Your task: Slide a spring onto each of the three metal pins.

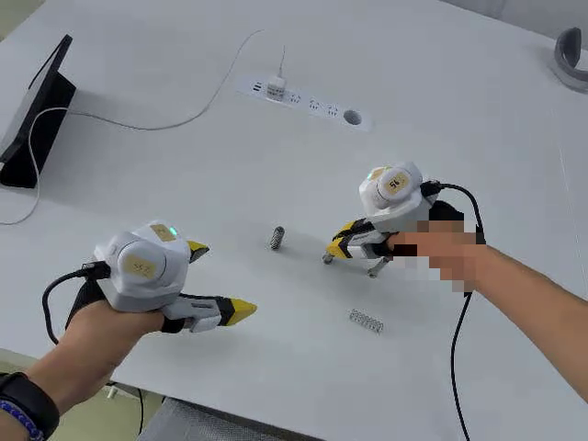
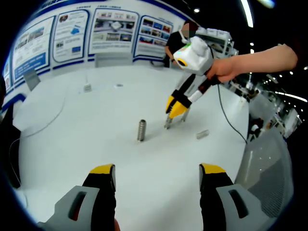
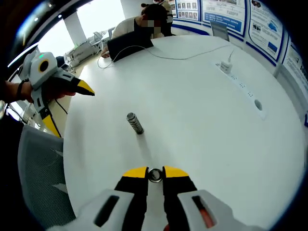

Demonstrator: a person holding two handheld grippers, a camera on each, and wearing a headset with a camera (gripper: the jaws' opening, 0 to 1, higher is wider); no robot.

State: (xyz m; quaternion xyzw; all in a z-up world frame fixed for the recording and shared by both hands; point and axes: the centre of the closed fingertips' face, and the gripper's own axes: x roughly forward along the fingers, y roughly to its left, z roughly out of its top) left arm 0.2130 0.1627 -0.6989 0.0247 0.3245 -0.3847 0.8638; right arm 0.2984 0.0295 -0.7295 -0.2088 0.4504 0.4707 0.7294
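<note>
One spring (image 3: 155, 174) gripped, wall posters (image 2: 109, 30) illegible

Left gripper (image 1: 220, 279): white rounded shell, black jaws ending in yellow tips, grey jaw bases nearest the handle. Carries a green light (image 1: 171, 230) on top and a tan sticker (image 1: 141, 267) with dark marks on the side. Black cable (image 1: 55, 285) looping out of its rear. Behind it, on the wrist, a black band (image 1: 28, 404) edged with blue.

Right gripper (image 1: 333, 248): same white shell, same yellow-tipped black jaws, green light on top, round tan sticker beside it. Second black cable (image 1: 457, 340) trailing from its rear.
</note>
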